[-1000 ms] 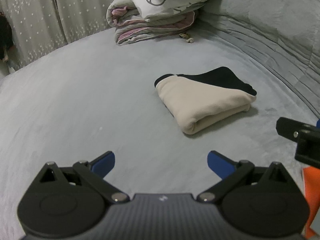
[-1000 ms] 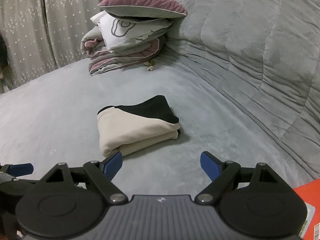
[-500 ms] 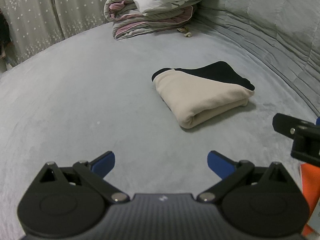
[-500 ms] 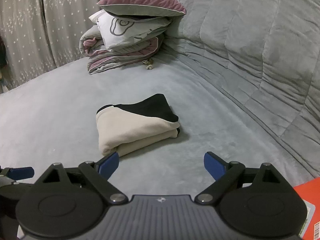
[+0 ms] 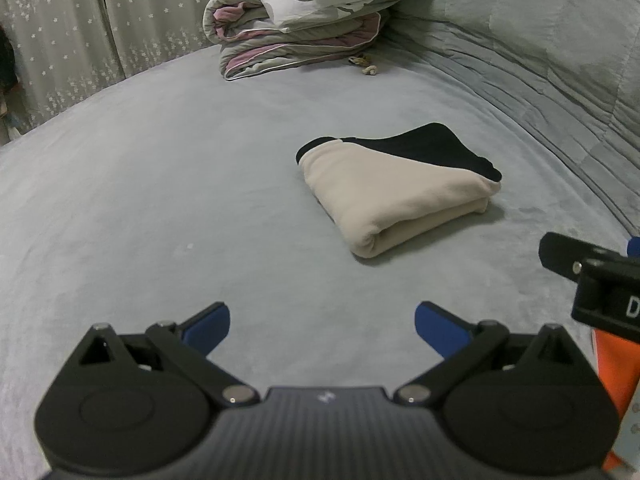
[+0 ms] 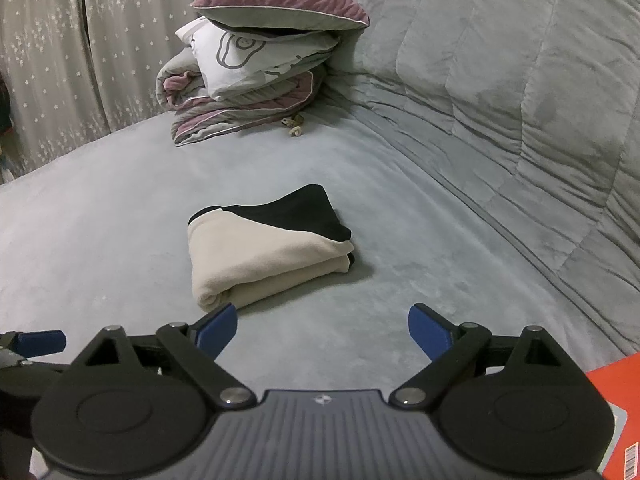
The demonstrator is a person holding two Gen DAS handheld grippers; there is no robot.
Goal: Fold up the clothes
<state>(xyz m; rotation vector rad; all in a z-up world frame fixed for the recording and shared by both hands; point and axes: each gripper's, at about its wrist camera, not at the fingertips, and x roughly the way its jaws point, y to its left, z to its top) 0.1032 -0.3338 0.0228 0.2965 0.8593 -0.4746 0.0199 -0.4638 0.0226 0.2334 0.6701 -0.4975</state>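
A folded cream and black garment (image 5: pixel 396 192) lies on the grey bed cover; it also shows in the right wrist view (image 6: pixel 264 252). My left gripper (image 5: pixel 322 324) is open and empty, held back from the garment, which lies ahead and to its right. My right gripper (image 6: pixel 322 330) is open and empty, just short of the garment's near folded edge. The right gripper's black body (image 5: pixel 592 276) shows at the right edge of the left wrist view. A blue fingertip of the left gripper (image 6: pixel 40 340) shows at the left edge of the right wrist view.
A stack of folded bedding and pillows (image 6: pixel 256 76) sits at the back of the bed. A small knotted object (image 6: pixel 294 124) lies beside it. A quilted grey backrest (image 6: pixel 520 100) rises on the right. Curtains (image 6: pixel 60 60) hang at the back left. An orange box (image 6: pixel 616 412) lies at the lower right.
Both grippers have pulled back slightly from the folded garment and tilted a little. Both stay open. The garment has not moved.
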